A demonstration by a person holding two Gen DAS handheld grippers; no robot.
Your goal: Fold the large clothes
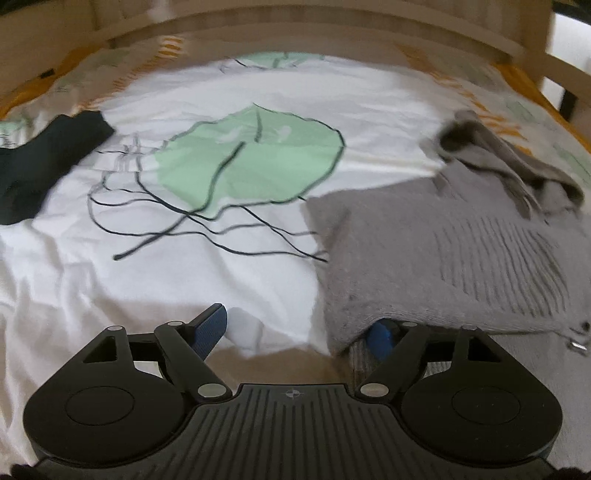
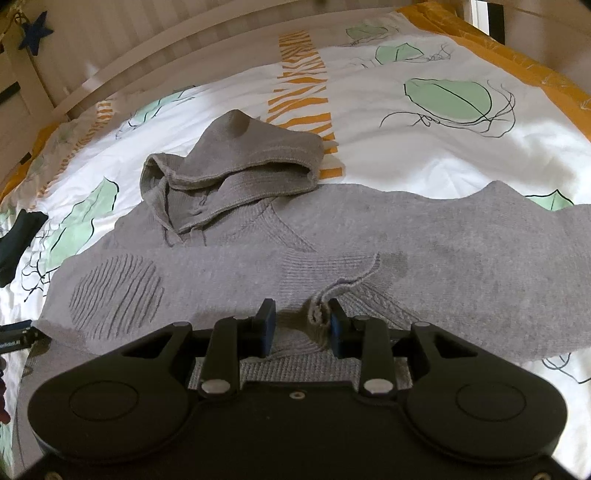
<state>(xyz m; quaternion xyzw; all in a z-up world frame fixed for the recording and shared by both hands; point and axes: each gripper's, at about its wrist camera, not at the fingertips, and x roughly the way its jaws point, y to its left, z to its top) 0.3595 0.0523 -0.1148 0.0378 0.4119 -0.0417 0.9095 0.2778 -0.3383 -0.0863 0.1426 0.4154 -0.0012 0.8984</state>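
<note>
Jaws wide apart on left gripper [image 1: 297, 330], its right pad tucked under grey hooded sweater [image 2: 332, 236]. Jaws apart on right gripper [image 2: 300, 321], cuff [image 2: 318, 312] between, unpinched. Spread on bed [image 2: 424, 155]; dark garment [image 1: 40, 155] aside.

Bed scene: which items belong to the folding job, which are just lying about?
In the job:
- grey hooded sweater, spread on the bed, one sleeve laid across its chest
- left gripper, open, at the sweater's edge
- right gripper, open, beside the sleeve cuff

Lying about:
- dark garment, apart from the sweater
- leaf-print duvet
- blue star on the wall
</note>
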